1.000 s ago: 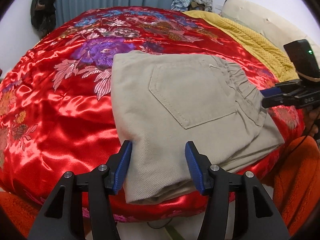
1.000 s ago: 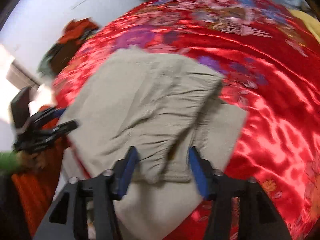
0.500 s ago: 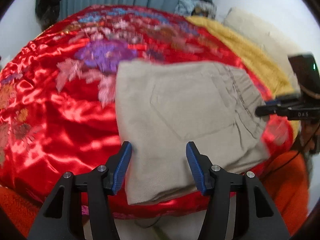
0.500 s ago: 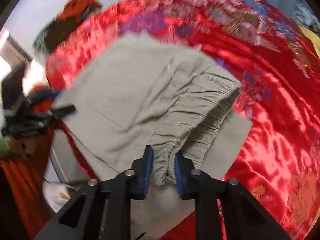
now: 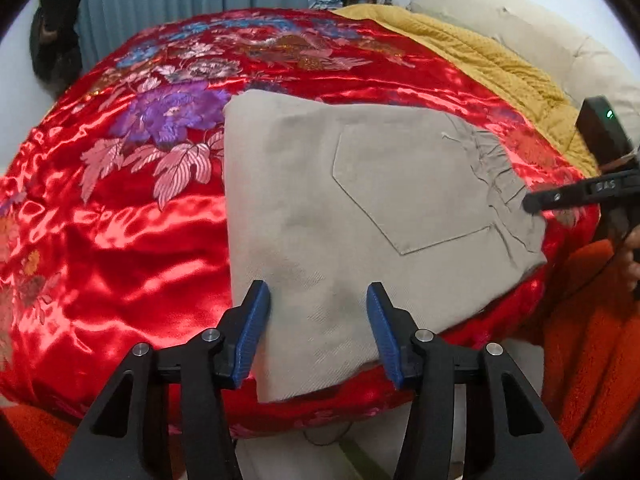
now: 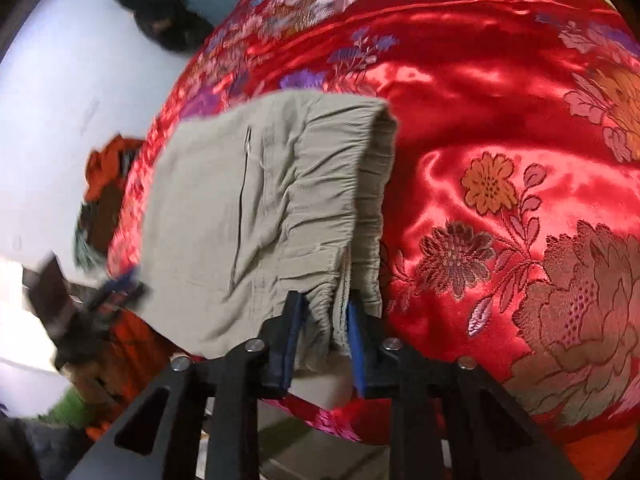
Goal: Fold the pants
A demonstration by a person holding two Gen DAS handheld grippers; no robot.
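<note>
Khaki pants (image 5: 360,208): folded, on red floral satin bedspread (image 5: 120,220) at bed's near edge; since a second ago swung round, waistband end drawn nearer edge.
Right gripper (image 6: 324,320): jaws just reopening partway, elastic waistband (image 6: 352,184) bunched between pads.
Left gripper (image 5: 316,320): jaws half-open, holding nothing, over pants' near corner.
Mustard blanket (image 5: 500,68), blue curtain (image 5: 160,4) beyond.
Long axis along near edge, waistband toward right gripper.

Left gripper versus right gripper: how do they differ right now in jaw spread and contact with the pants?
The left gripper stands wide, its pads clear of the pants near a plain folded edge. The right gripper is much narrower, with the gathered elastic waistband bunched between its pads; its jaws have just been opening. Both have blue pads and work the same beige pants on the red bedspread.
</note>
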